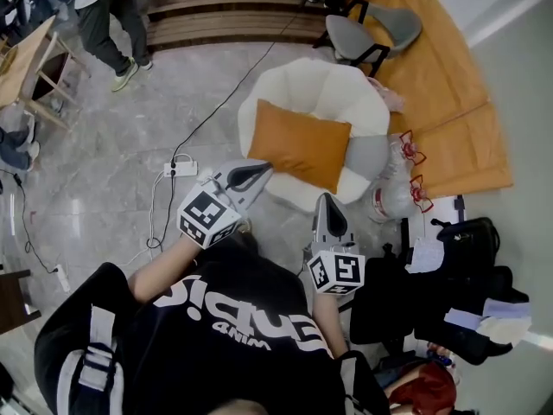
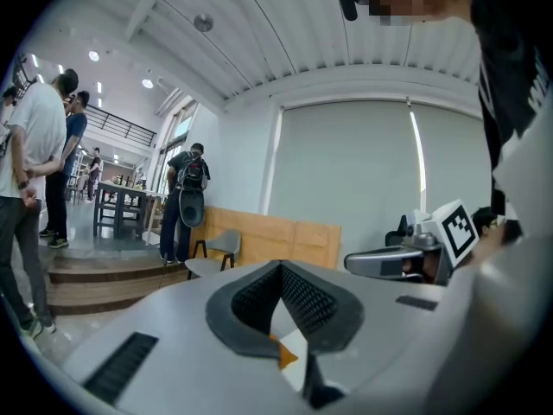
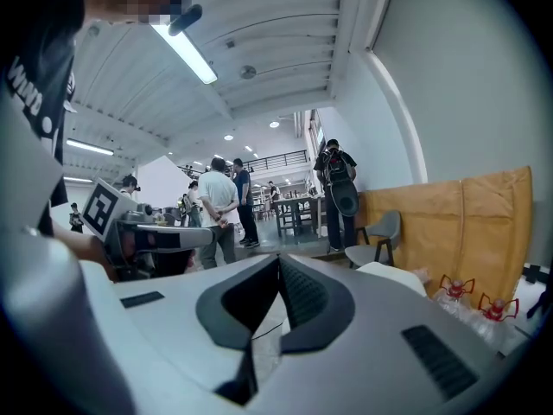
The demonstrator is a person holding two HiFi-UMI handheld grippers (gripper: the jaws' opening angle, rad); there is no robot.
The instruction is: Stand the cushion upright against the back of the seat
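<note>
The orange rectangular fabric cushion [image 1: 298, 145] lies on the seat of the cream shell-shaped padded armchair [image 1: 346, 93], its long axis across the seat, ahead of the 2 grippers. The left gripper [image 1: 257, 171] is nearer, its tip by the cushion's near-left corner. The right gripper [image 1: 327, 201] is short of the seat's front edge. Both have their jaws pressed together, holding nothing.

The person wears a black shirt [image 1: 246, 305] with white lettering and grey straps [image 1: 97, 353]; left gripper [image 1: 263, 168] and right gripper [image 1: 326, 199] are grey.
</note>
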